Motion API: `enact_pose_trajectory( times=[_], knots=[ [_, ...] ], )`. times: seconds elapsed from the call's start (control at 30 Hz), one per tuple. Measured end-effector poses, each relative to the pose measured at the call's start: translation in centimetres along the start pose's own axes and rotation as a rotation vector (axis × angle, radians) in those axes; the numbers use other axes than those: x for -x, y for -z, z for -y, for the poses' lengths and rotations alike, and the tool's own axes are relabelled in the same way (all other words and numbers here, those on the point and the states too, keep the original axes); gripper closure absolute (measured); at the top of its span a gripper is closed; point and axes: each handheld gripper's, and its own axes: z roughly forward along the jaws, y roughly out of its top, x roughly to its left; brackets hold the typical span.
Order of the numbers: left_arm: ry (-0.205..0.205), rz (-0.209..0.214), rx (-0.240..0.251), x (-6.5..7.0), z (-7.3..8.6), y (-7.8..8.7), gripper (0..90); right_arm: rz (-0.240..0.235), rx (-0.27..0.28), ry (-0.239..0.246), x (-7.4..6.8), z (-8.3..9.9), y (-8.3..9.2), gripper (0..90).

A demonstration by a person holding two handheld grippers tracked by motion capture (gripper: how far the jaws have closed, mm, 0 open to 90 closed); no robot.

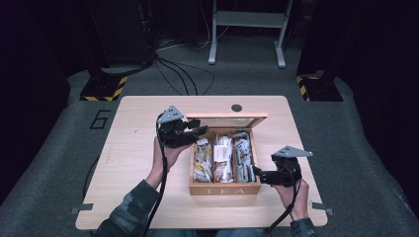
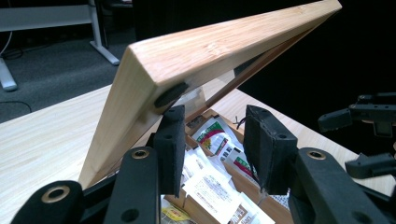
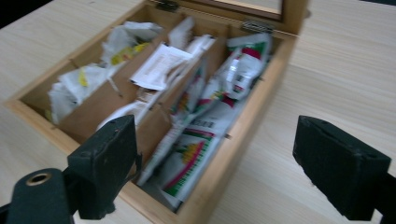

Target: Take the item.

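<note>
Left gripper sits at the left rear corner of the light wooden tea box, its black jaws pointing in under the raised wooden-framed lid with a clear pane. In the left gripper view the two pads stand apart with nothing clamped between them. The tip of one jaw touches the underside of the lid's front edge, just beside a small dark round bumper, so the lid leans tilted above the box. Right gripper hovers just beside the box's right wall, near its front corner. Its jaws are spread wide and empty, and in the right gripper view they frame the box's near corner without touching it. That box stands at the middle of the pale wooden table, the word TEA on its front wall facing the person. Its three compartments are stuffed with white and green-and-red paper tea sachets, loosely heaped and partly sticking up. A camouflage-patterned sleeve covers the person's left forearm.
</note>
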Motion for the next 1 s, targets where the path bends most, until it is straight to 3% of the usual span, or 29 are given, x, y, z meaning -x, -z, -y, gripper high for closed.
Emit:
enact_pose_trajectory(
  times=[0.43, 0.73, 0.83, 0.9, 0.93, 1.0],
  knots=[
    [-0.003, -0.001, 0.0, 0.0, 0.0, 0.0, 58.2, -0.08, -0.041, 0.079, -3.7, -2.5, -3.2, 25.9],
    [-0.003, 0.0, 0.0, 0.0, 0.0, 0.0, 58.0, -0.158, -0.148, 0.118, -5.8, -3.4, -6.2, 41.1],
    [-0.003, 0.001, 0.0, 0.0, 0.0, 0.0, 58.1, -0.171, -0.172, 0.137, -6.3, -3.3, -6.8, 45.2],
    [-0.004, 0.0, -0.001, 0.0, 0.0, 0.1, 58.0, -0.172, -0.207, 0.107, -6.8, -3.2, -7.1, 47.8],
    [-0.001, 0.003, -0.001, 0.1, 0.0, 0.1, 58.0, -0.165, -0.211, 0.129, -6.7, -3.2, -7.3, 48.2],
    [-0.001, 0.002, -0.001, 0.1, 0.0, 0.1, 58.1, -0.165, -0.233, 0.127, -6.8, -3.0, -7.6, 49.7]
  ],
)
